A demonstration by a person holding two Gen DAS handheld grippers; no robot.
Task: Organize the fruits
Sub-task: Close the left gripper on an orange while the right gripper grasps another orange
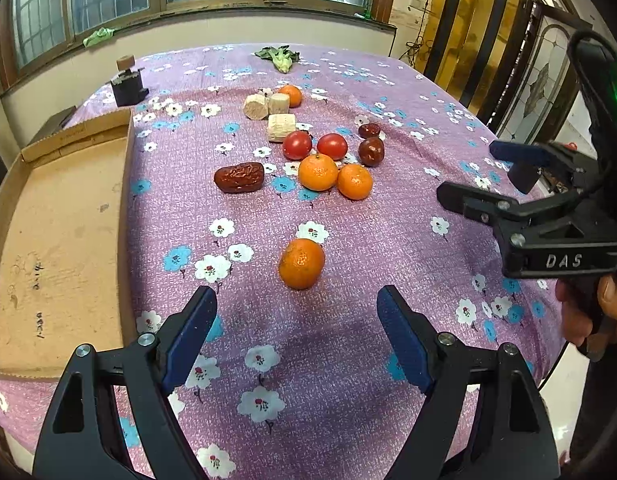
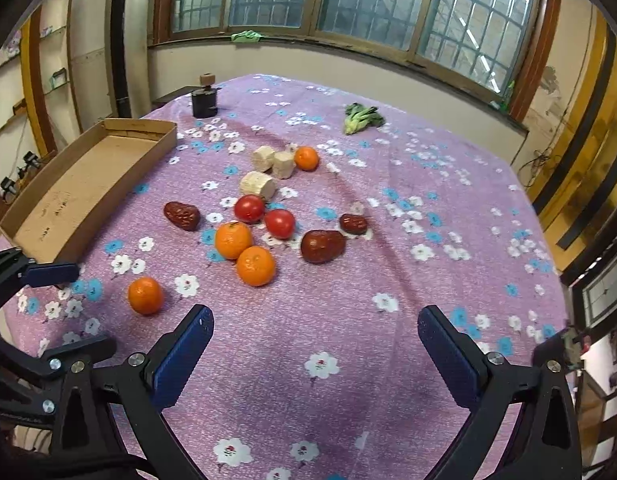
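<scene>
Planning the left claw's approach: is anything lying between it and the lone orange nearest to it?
Nothing: in the left wrist view only bare flowered cloth separates the open left claw from the lone orange.

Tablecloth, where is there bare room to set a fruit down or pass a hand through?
The cardboard tray has nothing in it. The tablecloth is bare right of the red dates, and in the near strip between the lone orange and the open right tool. It is crowded mid-table, where tomatoes, oranges and pale chunks cluster.
</scene>
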